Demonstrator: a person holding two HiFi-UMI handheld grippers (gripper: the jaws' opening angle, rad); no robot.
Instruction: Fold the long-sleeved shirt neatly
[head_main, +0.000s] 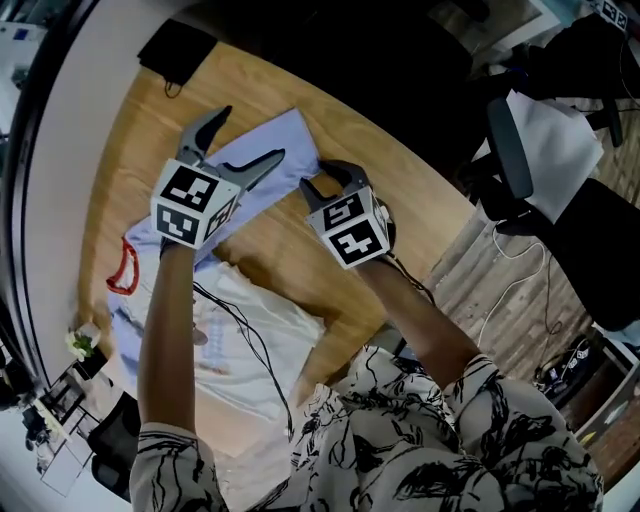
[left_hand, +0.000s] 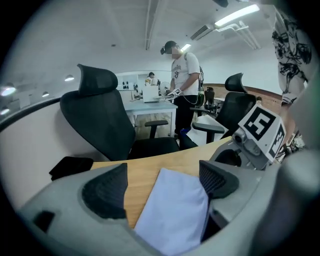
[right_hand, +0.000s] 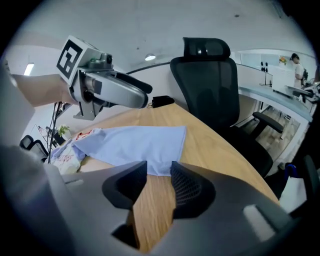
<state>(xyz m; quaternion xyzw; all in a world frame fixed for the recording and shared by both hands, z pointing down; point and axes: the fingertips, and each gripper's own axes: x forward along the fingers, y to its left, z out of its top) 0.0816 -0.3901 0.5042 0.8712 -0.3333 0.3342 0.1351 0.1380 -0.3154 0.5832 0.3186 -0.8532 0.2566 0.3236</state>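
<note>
Curving wooden table (head_main: 285, 262) under blue shirt (head_main: 275, 140), office chairs (left_hand: 100, 120) around, left fingers (left_hand: 105, 190) wide, right fingers (right_hand: 187, 187) narrow

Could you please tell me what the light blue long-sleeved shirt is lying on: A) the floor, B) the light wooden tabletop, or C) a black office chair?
B: the light blue long-sleeved shirt lies spread out flat on the light wooden tabletop.

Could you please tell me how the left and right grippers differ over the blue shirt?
The left gripper has jaws wide apart, the blue shirt lying between them. The right gripper has them narrower, at the shirt's edge, bare wooden table between. Both are open, gripping nothing.
</note>
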